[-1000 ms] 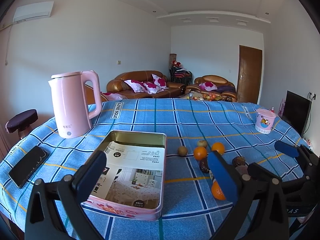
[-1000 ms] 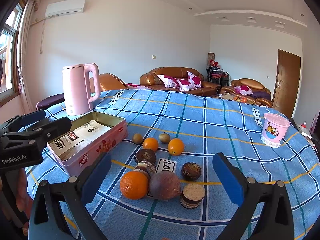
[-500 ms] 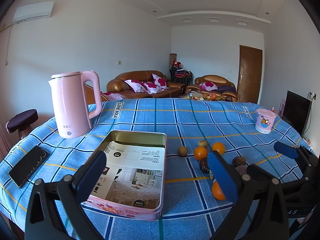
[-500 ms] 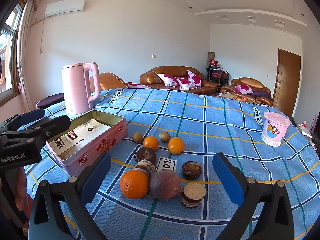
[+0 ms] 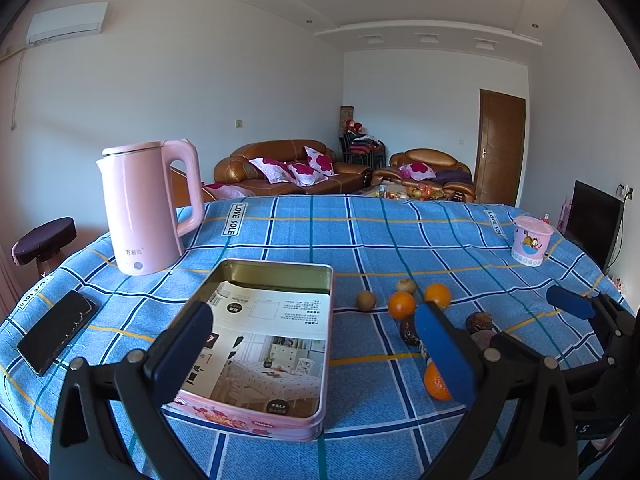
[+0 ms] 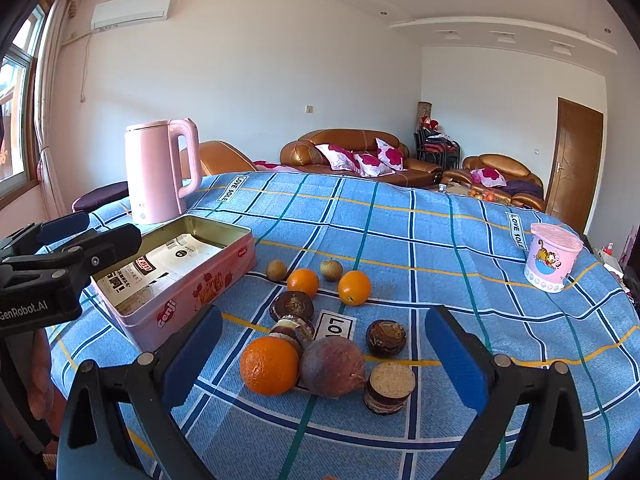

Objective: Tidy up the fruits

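A pink open tin (image 5: 280,276) (image 6: 224,260) with a printed sheet inside lies on the blue checked tablecloth. Right of it lies a cluster of fruit: a big orange (image 6: 270,365), a brown-purple fruit (image 6: 333,366), two smaller oranges (image 6: 303,281) (image 6: 354,287), two small brown fruits (image 6: 277,269) (image 6: 331,269), and several round brown cakes (image 6: 291,306). My left gripper (image 5: 312,354) is open and empty over the tin's near end. My right gripper (image 6: 324,354) is open and empty, its jaws either side of the near fruit.
A pink kettle (image 5: 150,206) stands at the back left. A black phone (image 5: 56,330) lies at the left edge. A pink lidded cup (image 6: 552,258) stands at the right. Sofas and a door are behind the table.
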Demonstrator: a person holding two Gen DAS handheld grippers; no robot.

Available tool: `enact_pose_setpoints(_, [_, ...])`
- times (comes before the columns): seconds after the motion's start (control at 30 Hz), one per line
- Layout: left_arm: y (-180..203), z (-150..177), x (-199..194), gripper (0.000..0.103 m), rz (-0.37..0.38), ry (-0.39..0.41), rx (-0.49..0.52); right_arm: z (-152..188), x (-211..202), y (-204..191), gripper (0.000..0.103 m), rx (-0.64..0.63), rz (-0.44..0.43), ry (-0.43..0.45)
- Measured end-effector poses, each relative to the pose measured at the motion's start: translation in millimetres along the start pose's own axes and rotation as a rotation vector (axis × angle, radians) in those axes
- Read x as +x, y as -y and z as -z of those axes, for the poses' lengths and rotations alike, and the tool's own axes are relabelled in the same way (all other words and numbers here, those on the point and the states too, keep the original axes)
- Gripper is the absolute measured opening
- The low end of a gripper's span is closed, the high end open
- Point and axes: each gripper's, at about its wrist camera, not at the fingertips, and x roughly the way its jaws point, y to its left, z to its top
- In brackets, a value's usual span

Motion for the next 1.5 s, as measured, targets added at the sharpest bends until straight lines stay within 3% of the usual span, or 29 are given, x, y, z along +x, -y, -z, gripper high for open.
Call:
enact_pose_setpoints(0.43, [10, 8, 8, 0.103, 0.01, -0.023, 0.006, 2, 0, 7, 0.102, 0.006, 0.019, -0.005])
enact_pose_setpoints(0.8, [51, 29, 32, 0.103, 0.098, -0.105, 0.043, 17, 1, 47, 0.102, 0.083, 0.109, -0.017])
enact_pose_setpoints(0.93, [72, 37, 41, 0.097, 0.146, -0.149, 0.075, 24, 2, 58, 0.102, 0.113, 0.121, -0.027])
enact_pose_setpoints(1.23, [85, 48, 55, 0.091, 0.174, -0.227, 0.087, 32, 0, 71, 0.102, 0.144, 0.124, -0.02])
enact_pose_setpoints(1.4, [95, 52, 63, 0.078, 0.193, -0.268, 0.119, 35, -1, 74, 0.102, 0.153, 0.131, -0.018])
enact_pose_setpoints(1.5, [97, 51, 69, 0.076, 0.224, -0.297, 0.106, 35, 0, 75, 0.102, 0.159, 0.129, -0.02])
